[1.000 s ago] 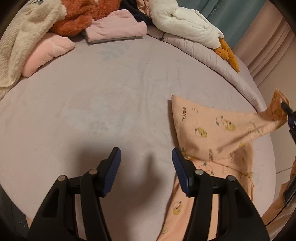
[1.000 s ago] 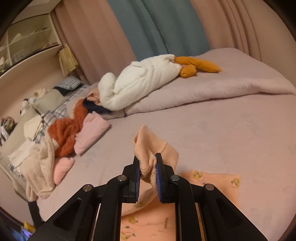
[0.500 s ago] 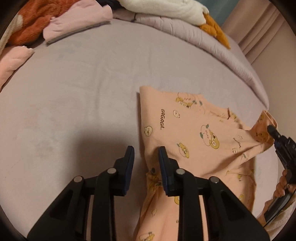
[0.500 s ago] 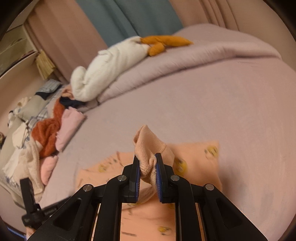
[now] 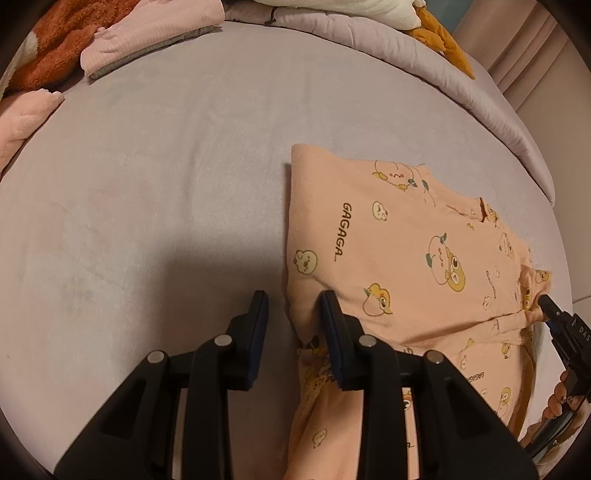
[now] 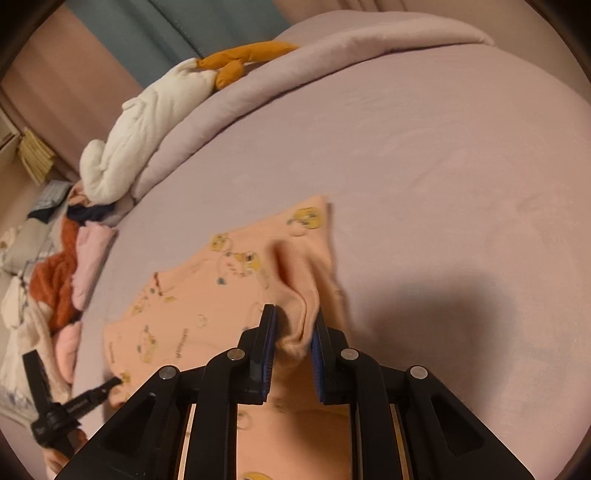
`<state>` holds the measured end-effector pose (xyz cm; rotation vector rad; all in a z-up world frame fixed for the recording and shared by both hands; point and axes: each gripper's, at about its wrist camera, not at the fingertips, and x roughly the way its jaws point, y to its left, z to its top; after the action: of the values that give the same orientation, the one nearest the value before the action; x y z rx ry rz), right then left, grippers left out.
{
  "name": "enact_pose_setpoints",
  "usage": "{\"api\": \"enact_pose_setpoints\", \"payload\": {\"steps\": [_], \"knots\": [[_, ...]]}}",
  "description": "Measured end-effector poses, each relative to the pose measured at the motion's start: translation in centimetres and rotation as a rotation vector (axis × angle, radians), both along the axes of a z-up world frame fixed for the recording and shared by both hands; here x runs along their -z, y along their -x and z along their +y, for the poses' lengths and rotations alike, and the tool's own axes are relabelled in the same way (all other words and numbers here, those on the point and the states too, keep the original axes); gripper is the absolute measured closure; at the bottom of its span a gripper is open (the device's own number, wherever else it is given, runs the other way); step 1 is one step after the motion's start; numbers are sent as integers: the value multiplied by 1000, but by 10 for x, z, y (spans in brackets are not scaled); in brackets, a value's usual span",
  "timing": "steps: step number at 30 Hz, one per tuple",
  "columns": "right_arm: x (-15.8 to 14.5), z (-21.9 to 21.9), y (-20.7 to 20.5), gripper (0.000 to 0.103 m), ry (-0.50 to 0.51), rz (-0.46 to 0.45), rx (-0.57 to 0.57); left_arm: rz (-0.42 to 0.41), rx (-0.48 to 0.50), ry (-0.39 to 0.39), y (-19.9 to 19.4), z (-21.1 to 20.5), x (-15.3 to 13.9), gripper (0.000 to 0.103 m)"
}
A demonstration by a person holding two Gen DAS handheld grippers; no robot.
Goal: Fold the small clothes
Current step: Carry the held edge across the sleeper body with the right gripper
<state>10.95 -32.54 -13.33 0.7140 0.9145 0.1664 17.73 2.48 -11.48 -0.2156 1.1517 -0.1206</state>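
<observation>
Right claw (image 6: 291, 332) is clenched on a bunched fold of the peach printed garment (image 5: 406, 251), plain only in its own view; my left view shows just its tip at the frame's right edge. Left claw (image 5: 293, 314) is opening, the garment's left edge between its jaws. Smooth mauve bed (image 5: 147, 184) lies open across the left frame.

My left wrist camera looks steeply down along my left tool (image 5: 293, 325), close over the bed (image 5: 166, 166). My right wrist camera tilts shallower along my right tool (image 6: 293, 328) toward the curtains (image 6: 147, 29). Both share the peach garment (image 5: 406, 251) and clothes pile (image 6: 59, 280).
</observation>
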Motion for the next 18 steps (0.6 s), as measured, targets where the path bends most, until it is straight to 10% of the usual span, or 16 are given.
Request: {"api": "enact_pose_setpoints", "payload": {"steps": [18], "knots": [[0,7,-7,66,56,18,-26,-21,34,-27,14,-4,0,71]]}}
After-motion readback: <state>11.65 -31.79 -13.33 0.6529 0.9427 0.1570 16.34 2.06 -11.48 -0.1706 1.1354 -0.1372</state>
